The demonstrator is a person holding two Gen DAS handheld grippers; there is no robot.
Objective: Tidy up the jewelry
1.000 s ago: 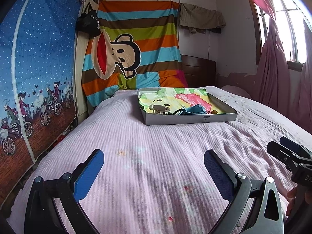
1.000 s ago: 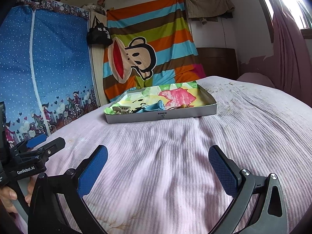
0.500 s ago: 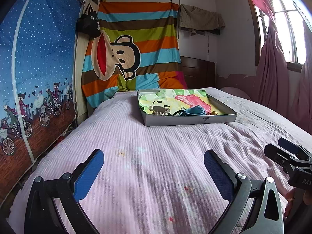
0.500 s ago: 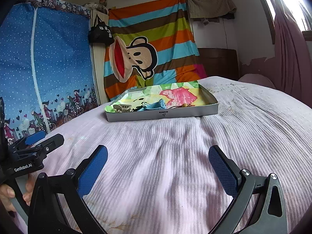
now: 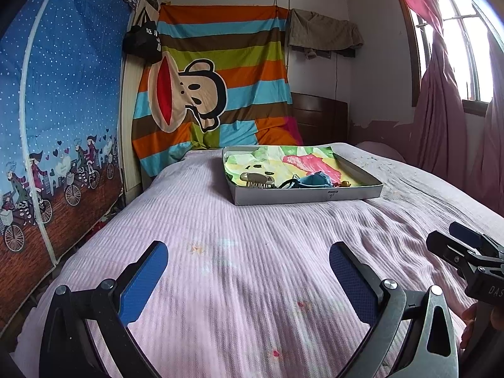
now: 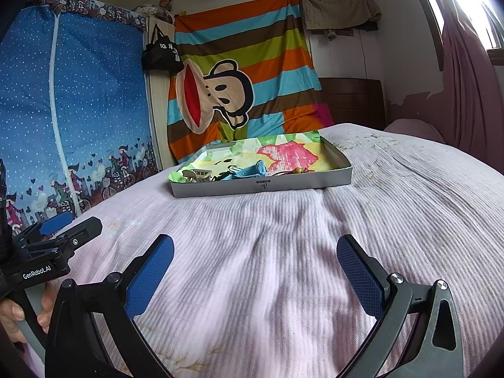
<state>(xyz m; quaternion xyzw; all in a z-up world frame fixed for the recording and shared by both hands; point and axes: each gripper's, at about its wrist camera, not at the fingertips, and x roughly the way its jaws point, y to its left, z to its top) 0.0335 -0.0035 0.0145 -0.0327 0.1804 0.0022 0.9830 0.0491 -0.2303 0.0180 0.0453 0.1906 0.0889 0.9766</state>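
- My left gripper and right gripper both hang spread wide, holding nothing, over the pink ribbed bedspread.
- Jewelry bits lie in the shallow grey cardboard tray, well ahead.
- Sorted or not? Can't tell, too small.

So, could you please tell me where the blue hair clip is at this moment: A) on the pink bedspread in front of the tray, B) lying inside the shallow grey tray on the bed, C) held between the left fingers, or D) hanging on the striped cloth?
B: the blue hair clip lies inside the grey tray on the bed, far ahead of both open grippers.
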